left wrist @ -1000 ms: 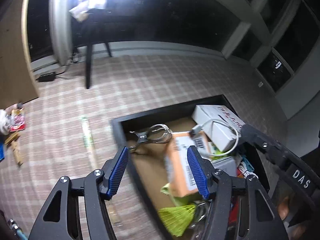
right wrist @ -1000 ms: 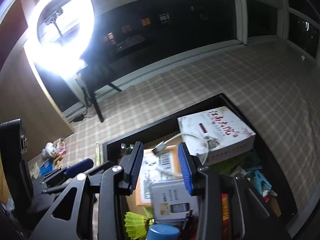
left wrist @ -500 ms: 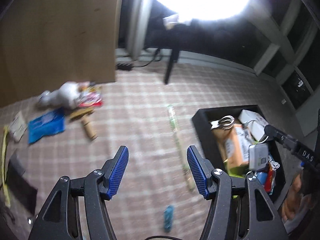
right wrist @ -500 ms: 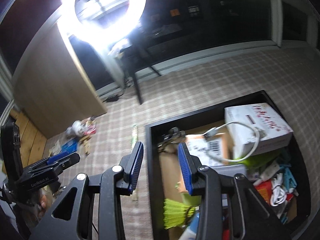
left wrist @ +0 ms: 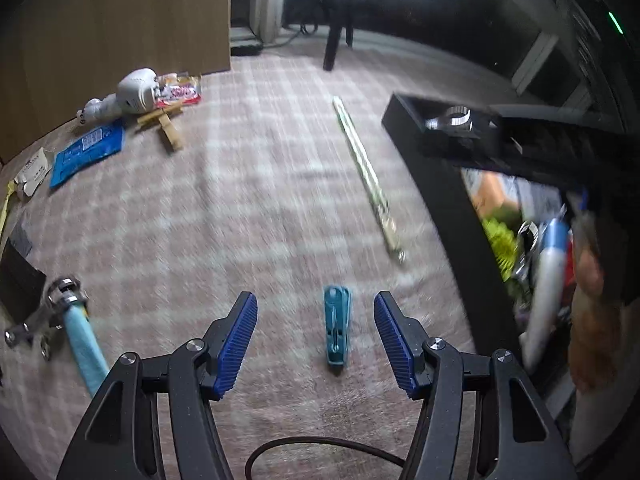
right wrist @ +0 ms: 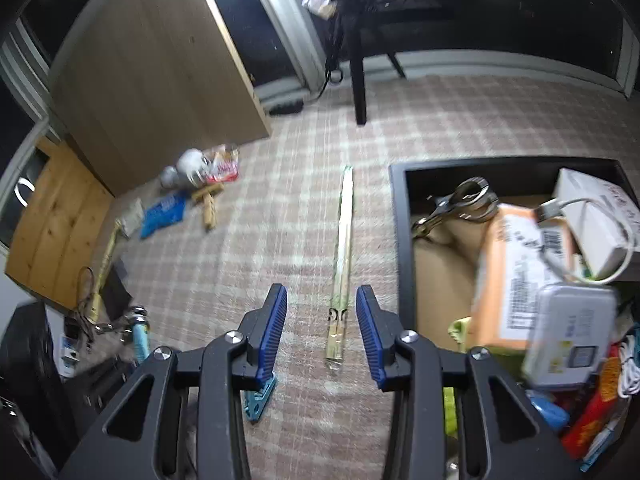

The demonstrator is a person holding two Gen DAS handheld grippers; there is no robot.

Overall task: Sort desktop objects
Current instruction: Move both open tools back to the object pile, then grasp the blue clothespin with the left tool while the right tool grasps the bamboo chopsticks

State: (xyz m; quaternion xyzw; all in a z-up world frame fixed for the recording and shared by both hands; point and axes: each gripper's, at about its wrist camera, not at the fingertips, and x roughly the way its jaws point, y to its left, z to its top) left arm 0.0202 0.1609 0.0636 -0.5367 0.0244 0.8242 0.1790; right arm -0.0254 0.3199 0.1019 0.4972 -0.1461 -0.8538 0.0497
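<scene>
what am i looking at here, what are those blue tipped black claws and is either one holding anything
The claws are hand-held grabbers, one in each of a person's hands, each with a camera looking out along its two fingers. So there are two pictures: one from the left gripper and one from the right gripper. Both stand open and hold nothing.

They hang over a checked carpet. A small teal clip lies between the left gripper's fingers, untouched. A long wrapped pair of chopsticks lies in line with the right one. A black bin to the right is full of boxes, cables and odds and ends. More clutter lies far left by a wooden board.
</scene>
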